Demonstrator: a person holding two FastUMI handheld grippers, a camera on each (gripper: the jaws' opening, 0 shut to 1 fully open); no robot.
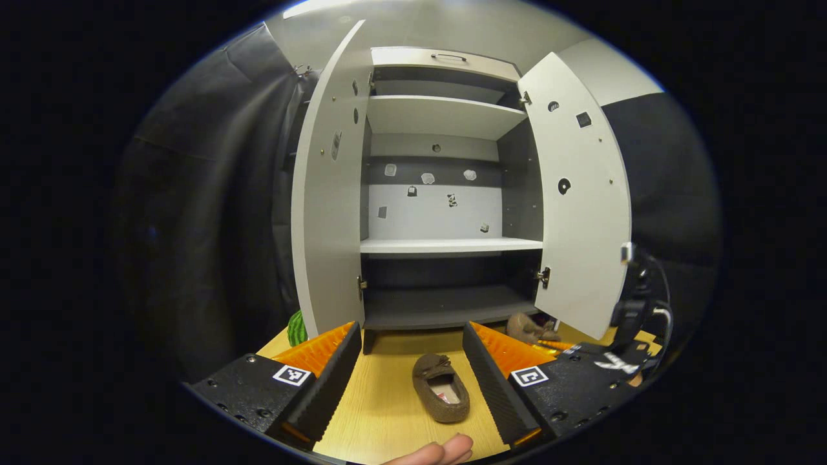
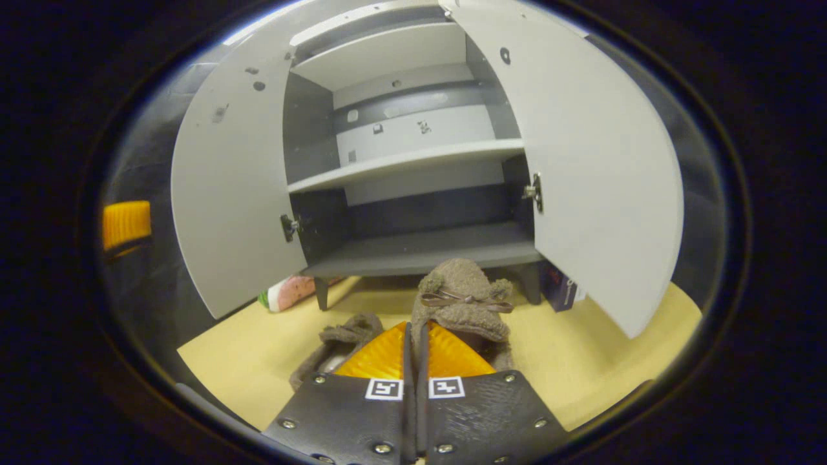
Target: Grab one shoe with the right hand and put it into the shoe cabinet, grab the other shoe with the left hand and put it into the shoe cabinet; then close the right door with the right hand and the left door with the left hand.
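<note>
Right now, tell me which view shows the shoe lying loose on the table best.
The left gripper view: the loose shoe lies whole on the table, opening up, between the open left gripper fingers. In the right gripper view that shoe is partly hidden behind the right gripper, which is shut on the other shoe.

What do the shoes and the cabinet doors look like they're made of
The shoe on the table and the gripped shoe look like brown fuzzy fabric, perhaps fleece or suede: nappy, matte surface. The cabinet doors look like grey laminated board: flat, smooth, faint sheen, metal hinges.
</note>
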